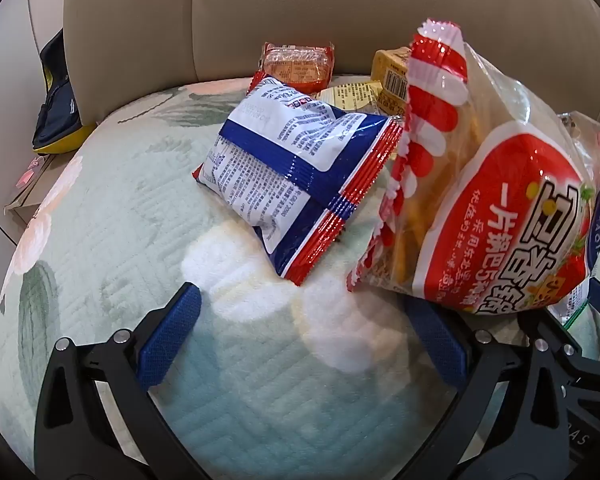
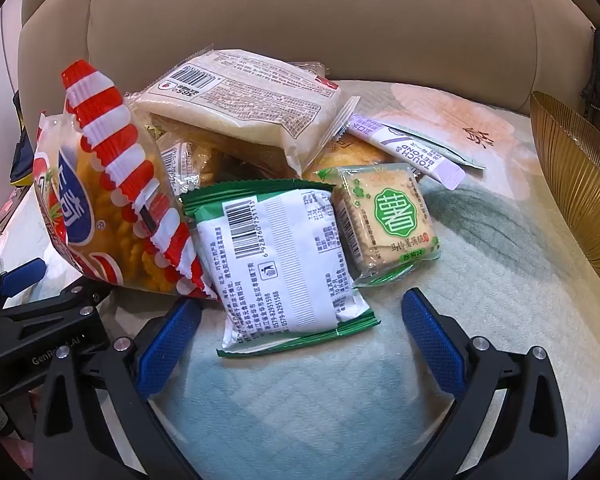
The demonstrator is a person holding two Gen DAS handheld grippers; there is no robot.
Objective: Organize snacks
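Snack packets lie in a heap on a pale green quilted cushion [image 1: 112, 240]. In the left wrist view my left gripper [image 1: 306, 340] is open over bare cushion. A blue, white and red packet [image 1: 296, 176] lies just ahead of it. A large red-and-white striped crisp bag [image 1: 480, 200] leans over its right finger. In the right wrist view my right gripper [image 2: 300, 340] is open, and the near end of a green-and-white packet [image 2: 284, 264] lies between its fingertips. A green cracker packet [image 2: 388, 220] sits beside that, and the striped bag [image 2: 112, 200] stands at the left.
A beige sofa back [image 2: 300, 20] rises behind the heap. A white bread pack [image 2: 240, 108] and a purple sachet [image 2: 404, 144] lie further back, as do a red packet [image 1: 296, 64] and a yellow one [image 1: 392, 76]. A ribbed gold bowl [image 2: 576, 184] stands at the right.
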